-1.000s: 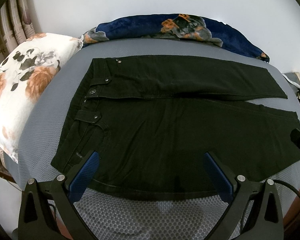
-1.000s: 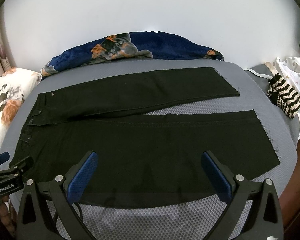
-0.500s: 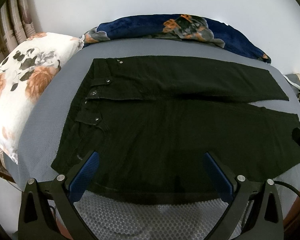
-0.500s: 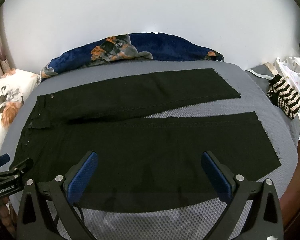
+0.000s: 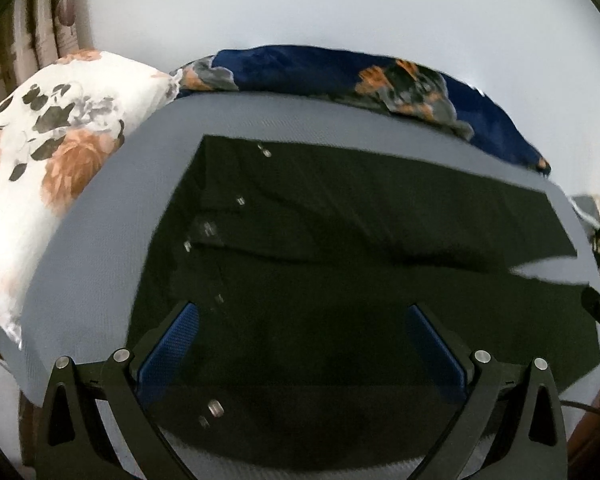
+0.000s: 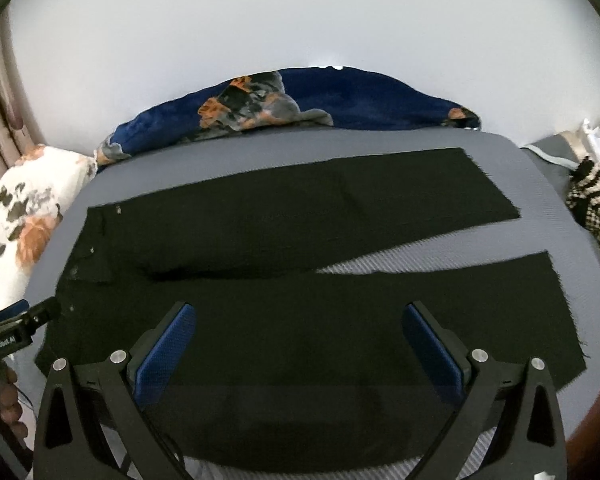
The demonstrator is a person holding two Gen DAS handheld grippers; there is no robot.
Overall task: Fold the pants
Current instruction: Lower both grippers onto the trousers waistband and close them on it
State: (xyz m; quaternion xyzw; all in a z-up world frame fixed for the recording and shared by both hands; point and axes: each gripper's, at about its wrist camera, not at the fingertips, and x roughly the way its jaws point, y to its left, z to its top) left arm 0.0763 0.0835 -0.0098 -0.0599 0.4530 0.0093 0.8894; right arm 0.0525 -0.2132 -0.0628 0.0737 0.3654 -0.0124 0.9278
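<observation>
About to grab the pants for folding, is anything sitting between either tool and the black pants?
Nothing visible. The left tool and right tool both hang open right over the near edge of the black pants, spread on the grey mattress.

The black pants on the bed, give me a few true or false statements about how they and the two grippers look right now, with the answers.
1. The black pants lie spread flat with both legs apart at the hems. True.
2. The left gripper is shut on the waistband. False: its jaws stand wide open above the fabric.
3. The right gripper is open. True.
4. The floral pillow lies on top of the pants. False: it sits beside the waist end, off the pants.
5. The navy floral blanket lies along the far edge of the bed, beyond the pants. True.
</observation>
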